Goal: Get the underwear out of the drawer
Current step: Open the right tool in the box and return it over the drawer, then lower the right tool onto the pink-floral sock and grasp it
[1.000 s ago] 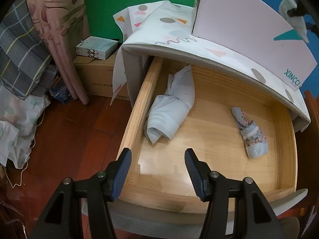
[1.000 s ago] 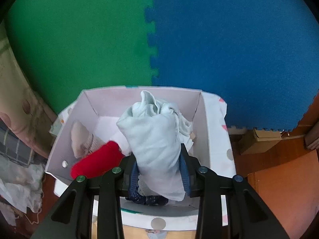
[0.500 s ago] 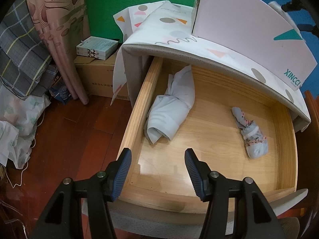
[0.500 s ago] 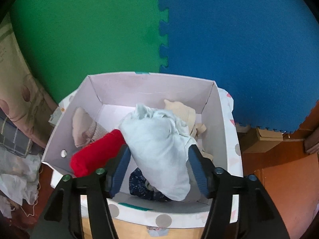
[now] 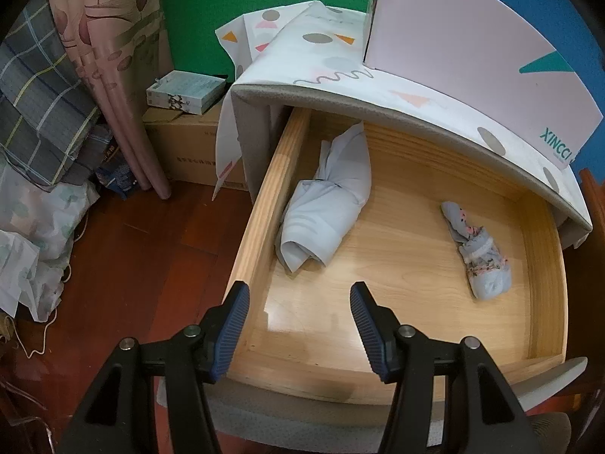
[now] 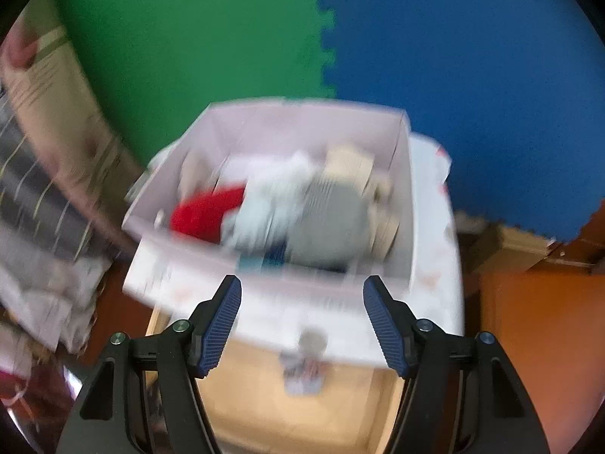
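The open wooden drawer holds a big pale rolled cloth by its left wall and a small flowery rolled underwear, well apart. The left gripper hovers over the front, fingers wide and empty. The right gripper (blurry view) is wide and empty too, below the pink cardboard box of clothes on top.

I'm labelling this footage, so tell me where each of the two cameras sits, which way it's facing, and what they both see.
Left wrist: rides the left claw, angled down into the open wooden drawer holding a pale rolled garment and a small floral roll; both open fingers show.
Right wrist: rides the right claw, facing the pink box of clothes on the cabinet, foam wall behind; blurred; open, empty fingers show.
Shared: pink box, drawer, floral roll.
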